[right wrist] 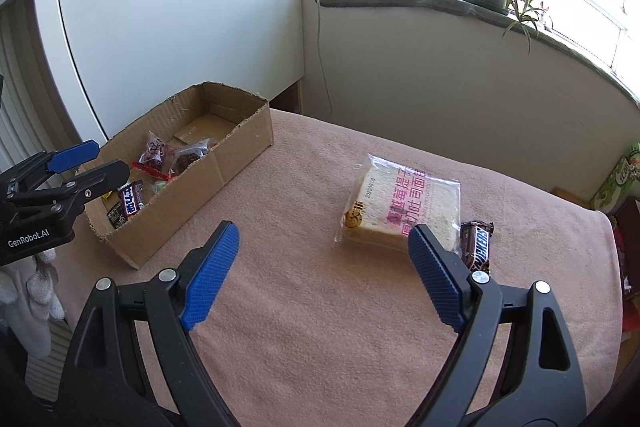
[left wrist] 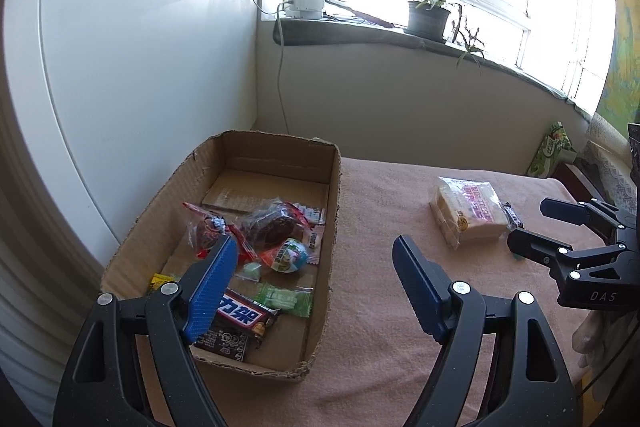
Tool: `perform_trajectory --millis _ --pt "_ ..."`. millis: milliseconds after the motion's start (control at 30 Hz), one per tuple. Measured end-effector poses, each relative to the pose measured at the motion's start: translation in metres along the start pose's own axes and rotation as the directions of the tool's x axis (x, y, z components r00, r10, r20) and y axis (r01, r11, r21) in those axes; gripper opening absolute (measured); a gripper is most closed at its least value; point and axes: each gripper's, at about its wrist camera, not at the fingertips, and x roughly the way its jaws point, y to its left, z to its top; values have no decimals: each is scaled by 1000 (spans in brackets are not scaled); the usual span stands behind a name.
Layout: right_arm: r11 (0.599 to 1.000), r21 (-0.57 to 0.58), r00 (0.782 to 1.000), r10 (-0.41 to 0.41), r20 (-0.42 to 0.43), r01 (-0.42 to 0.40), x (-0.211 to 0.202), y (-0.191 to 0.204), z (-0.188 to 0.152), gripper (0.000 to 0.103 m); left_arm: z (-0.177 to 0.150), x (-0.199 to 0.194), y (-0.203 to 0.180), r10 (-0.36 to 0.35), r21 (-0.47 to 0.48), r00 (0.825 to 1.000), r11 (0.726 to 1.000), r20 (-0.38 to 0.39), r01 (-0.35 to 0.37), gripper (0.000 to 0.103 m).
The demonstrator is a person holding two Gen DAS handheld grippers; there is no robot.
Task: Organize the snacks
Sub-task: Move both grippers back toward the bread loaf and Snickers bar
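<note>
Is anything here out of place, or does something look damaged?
Two snacks lie outside the cardboard box: the bagged bread and the Snickers bar touching its right side, both on the pink cloth. The box's rim is torn and ragged along its near edge. Nothing has spilled.

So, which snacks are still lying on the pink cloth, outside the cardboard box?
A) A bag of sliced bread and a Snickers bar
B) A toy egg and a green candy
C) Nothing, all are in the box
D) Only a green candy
A: the bag of sliced bread and the Snickers bar lie side by side on the pink cloth, apart from the cardboard box, which holds the other snacks.
</note>
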Motion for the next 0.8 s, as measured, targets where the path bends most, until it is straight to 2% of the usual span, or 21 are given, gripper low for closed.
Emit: perform_trajectory --millis 433,800 --pt "987 135 996 -88 -23 90 -27 -97 -44 89 -10 25 -58 -132 37 989 990 -64 134 80" --pt "981 180 996 -65 -64 76 -15 -136 -60 89 -21 44 -106 -215 79 968 971 -131 226 80"
